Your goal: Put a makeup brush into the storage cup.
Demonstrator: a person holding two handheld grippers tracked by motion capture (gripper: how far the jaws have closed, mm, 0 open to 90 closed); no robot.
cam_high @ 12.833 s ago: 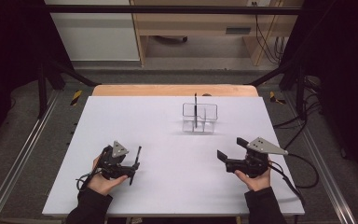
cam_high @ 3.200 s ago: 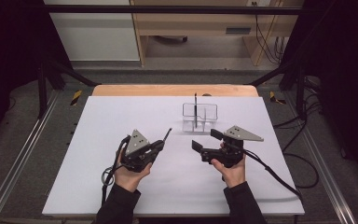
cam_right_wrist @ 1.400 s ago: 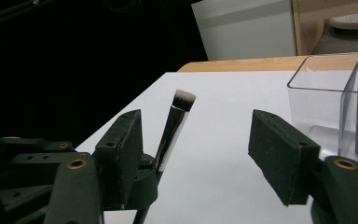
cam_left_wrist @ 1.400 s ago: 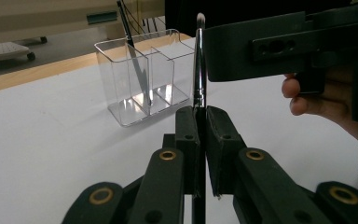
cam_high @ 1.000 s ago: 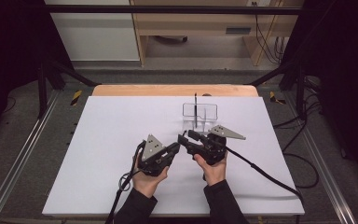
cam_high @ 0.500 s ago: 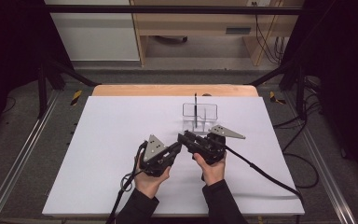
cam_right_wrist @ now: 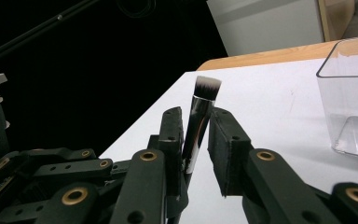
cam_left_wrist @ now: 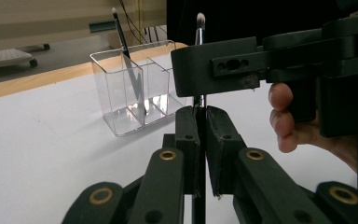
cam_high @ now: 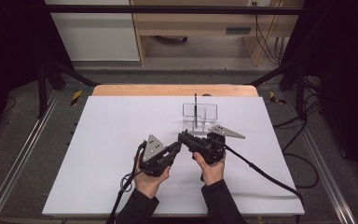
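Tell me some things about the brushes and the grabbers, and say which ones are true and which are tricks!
1. The left gripper has its jaws shut on a makeup brush. True.
2. The clear holder is empty. False: a dark brush stands in it.
3. The held makeup brush has pale-tipped bristles. True.
4. The right gripper is far off at the table edge. False: its open jaws sit around the same makeup brush, next to the left gripper.
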